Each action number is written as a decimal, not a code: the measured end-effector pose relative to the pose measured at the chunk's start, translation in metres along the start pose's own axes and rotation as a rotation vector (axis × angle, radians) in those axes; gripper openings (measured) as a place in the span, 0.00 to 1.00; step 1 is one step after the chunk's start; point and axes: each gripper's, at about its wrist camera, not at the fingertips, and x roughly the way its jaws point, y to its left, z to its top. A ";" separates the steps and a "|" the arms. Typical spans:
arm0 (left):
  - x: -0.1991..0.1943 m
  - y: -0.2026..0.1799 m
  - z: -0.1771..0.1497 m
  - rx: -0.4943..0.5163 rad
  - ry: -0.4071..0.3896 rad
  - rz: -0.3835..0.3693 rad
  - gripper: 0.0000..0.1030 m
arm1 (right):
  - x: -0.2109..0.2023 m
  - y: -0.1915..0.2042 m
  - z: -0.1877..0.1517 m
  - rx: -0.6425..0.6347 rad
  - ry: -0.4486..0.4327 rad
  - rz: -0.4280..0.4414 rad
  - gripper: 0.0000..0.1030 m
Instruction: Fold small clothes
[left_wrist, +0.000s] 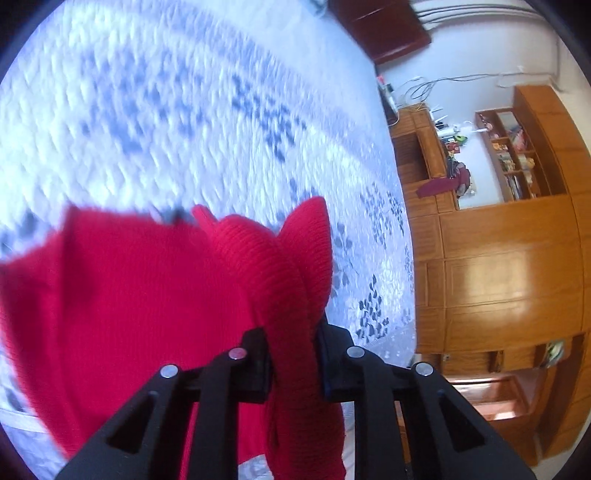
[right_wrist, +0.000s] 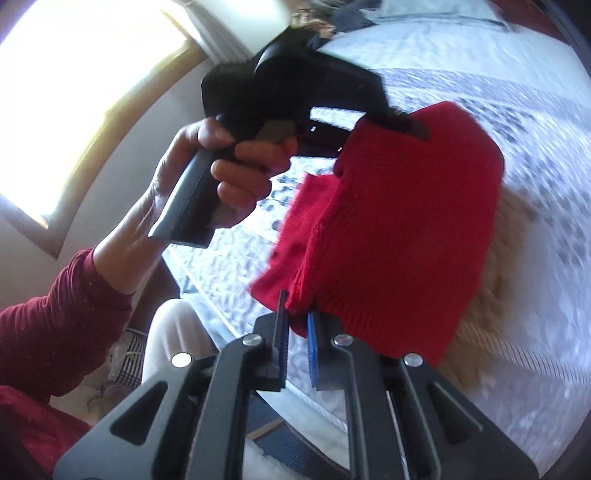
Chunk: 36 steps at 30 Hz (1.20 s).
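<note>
Hanging limp above the white blue-flowered quilted bedspread (left_wrist: 166, 110), the soft red knitted garment (right_wrist: 406, 229) looks light, pinched at ribbed edges by left gripper (left_wrist: 291, 354) and right gripper (right_wrist: 295, 325).

A quilted bedspread (left_wrist: 166, 110) with grey leaf print — wooden cabinets (left_wrist: 498, 258) beside it, a bright window (right_wrist: 74, 92).
</note>
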 end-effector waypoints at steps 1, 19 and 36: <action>-0.007 0.000 0.001 0.005 -0.011 0.013 0.18 | 0.006 0.005 0.004 -0.013 0.004 0.008 0.07; -0.054 0.149 -0.026 -0.109 -0.104 0.084 0.18 | 0.153 0.028 -0.001 -0.030 0.246 0.035 0.07; -0.071 0.148 -0.054 -0.108 -0.126 0.157 0.66 | 0.108 -0.011 -0.005 0.066 0.198 -0.040 0.29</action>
